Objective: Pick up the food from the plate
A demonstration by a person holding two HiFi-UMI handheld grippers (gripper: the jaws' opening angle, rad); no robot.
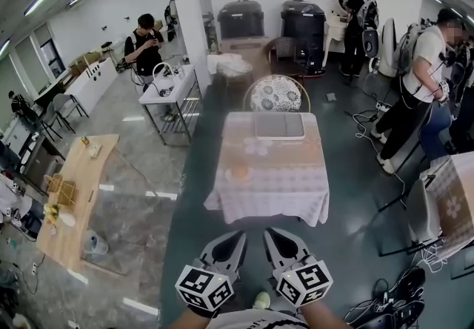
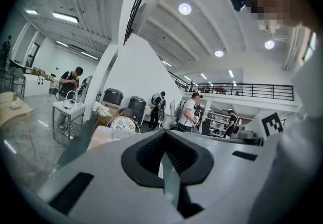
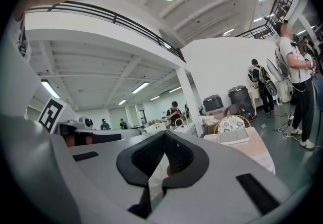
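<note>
A table with a pale patterned cloth [image 1: 296,187] stands a few steps ahead of me in the head view. On its near left part lies a small plate with an orange-brown piece of food [image 1: 238,172]; a pale tray [image 1: 279,126] rests at the far edge. Both grippers hang low in front of me, well short of the table and above the floor. My left gripper [image 1: 238,237] and right gripper [image 1: 271,234] are shut with nothing between the jaws. The left gripper view shows the shut left gripper [image 2: 164,136]. The right gripper view shows the shut right gripper [image 3: 164,134] and the table [image 3: 255,150] beyond.
A round-backed chair [image 1: 275,94] stands behind the table. A metal sink stand [image 1: 169,94] is at the left, a long wooden table [image 1: 78,187] farther left. Another clothed table [image 1: 453,198] and floor cables [image 1: 404,298] are at the right. Several people stand around.
</note>
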